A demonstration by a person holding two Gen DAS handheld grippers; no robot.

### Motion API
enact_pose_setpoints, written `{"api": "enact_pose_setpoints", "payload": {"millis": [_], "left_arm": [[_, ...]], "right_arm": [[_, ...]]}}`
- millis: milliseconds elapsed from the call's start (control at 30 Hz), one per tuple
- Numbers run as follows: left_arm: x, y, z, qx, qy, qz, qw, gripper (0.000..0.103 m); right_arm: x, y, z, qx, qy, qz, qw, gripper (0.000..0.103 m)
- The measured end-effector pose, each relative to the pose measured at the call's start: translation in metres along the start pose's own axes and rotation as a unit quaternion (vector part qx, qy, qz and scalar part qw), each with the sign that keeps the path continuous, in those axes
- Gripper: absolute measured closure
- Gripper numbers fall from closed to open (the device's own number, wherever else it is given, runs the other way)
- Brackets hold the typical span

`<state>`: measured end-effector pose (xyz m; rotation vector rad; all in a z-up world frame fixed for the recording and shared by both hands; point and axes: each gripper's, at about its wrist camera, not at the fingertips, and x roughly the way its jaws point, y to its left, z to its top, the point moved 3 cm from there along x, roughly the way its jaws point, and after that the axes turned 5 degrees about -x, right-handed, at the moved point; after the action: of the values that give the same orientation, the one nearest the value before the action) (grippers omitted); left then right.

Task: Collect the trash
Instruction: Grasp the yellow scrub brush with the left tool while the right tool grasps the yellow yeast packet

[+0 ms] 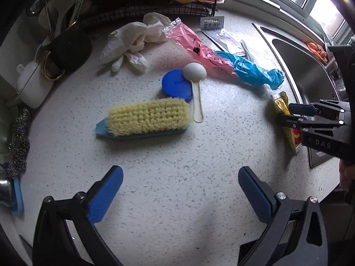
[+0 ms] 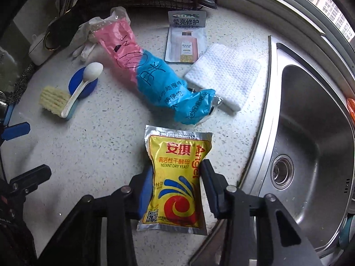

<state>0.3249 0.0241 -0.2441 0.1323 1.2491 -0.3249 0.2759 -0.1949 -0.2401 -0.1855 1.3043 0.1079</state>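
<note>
A yellow instant dry yeast packet (image 2: 175, 177) lies on the speckled counter (image 2: 99, 137) beside the sink. My right gripper (image 2: 176, 173) is shut on it, and the pads pinch its middle into a waist. In the left wrist view that gripper (image 1: 286, 113) and the packet (image 1: 280, 103) appear at the right edge. My left gripper (image 1: 180, 190) hangs open over bare counter with nothing between its fingers. A crumpled pink-and-blue plastic wrapper (image 2: 150, 75) lies beyond the packet, and a silver sachet (image 2: 186, 37) lies farther back.
A steel sink (image 2: 310, 133) fills the right side. A white cloth (image 2: 224, 77) lies by its rim. A yellow-bristled brush (image 1: 146, 117), a blue lid (image 1: 175, 84), a white spoon (image 1: 195, 73) and white gloves (image 1: 131, 42) sit mid-counter. A utensil holder (image 1: 66, 44) and wire rack (image 1: 144, 8) stand behind.
</note>
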Motion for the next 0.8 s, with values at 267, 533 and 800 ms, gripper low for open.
{"api": "enact_pose_setpoints", "payload": {"millis": [267, 533, 800], "left_arm": [[-0.006, 0.033, 0.017, 0.150, 0.006, 0.017, 0.9885, 0.000], [0.024, 0.028, 0.048, 0.268, 0.019, -0.018, 0.9632, 0.000], [0.047, 0.012, 0.055, 0.314, 0.054, -0.049, 0.9468, 0.042]], "right_arm": [[-0.005, -0.014, -0.007, 0.050, 0.001, 0.048, 0.998, 0.072], [-0.005, -0.012, -0.006, 0.055, 0.002, 0.047, 0.997, 0.077], [0.000, -0.002, -0.002, 0.047, 0.014, 0.047, 0.998, 0.096]]}}
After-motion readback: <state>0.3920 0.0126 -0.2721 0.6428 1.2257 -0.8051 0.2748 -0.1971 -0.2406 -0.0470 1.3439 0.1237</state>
